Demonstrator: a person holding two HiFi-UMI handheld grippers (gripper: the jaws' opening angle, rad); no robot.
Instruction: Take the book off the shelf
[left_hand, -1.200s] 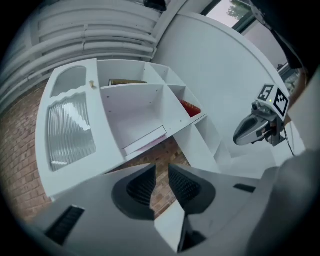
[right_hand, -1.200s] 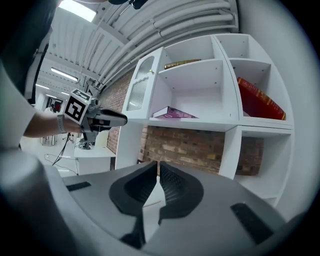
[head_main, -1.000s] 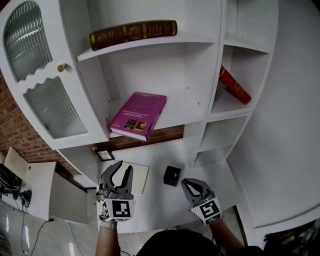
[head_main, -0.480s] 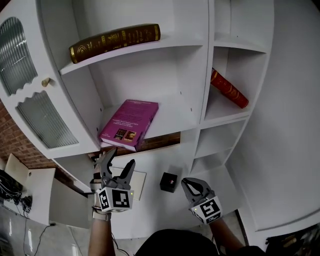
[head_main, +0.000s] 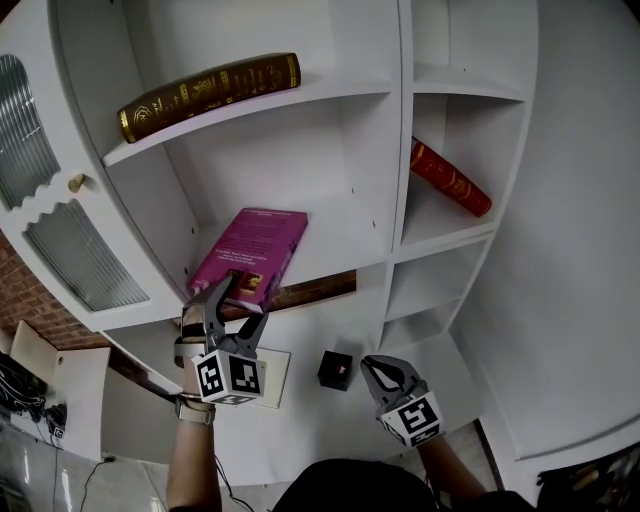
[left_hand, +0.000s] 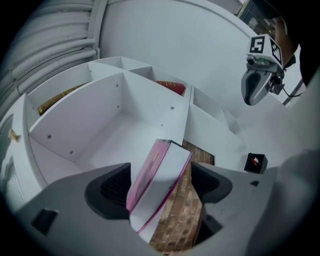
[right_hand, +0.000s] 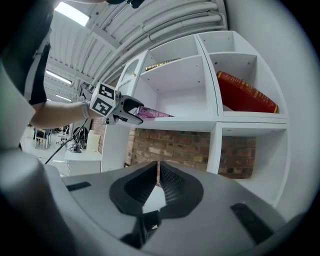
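Note:
A purple book (head_main: 255, 248) lies flat on the middle shelf (head_main: 345, 240), its near corner hanging over the front edge. My left gripper (head_main: 240, 302) is raised to that corner, and its jaws are opening. In the left gripper view the book (left_hand: 159, 195) stands between the pads of the left gripper (left_hand: 162, 181), which do not press on it. My right gripper (head_main: 383, 372) hangs low over the desk, shut and empty, and in its own view the right gripper (right_hand: 157, 181) has its pads together.
A brown book with gold print (head_main: 210, 92) lies on the top shelf. A red book (head_main: 448, 178) leans in the right compartment. On the desk below are a small black box (head_main: 335, 370) and a white sheet (head_main: 272, 368). A ribbed-glass cabinet door (head_main: 70, 262) stands at the left.
My left gripper has risen from the desk to the shelf edge and its jaws have widened around the purple book's corner. The right gripper has stayed in place.

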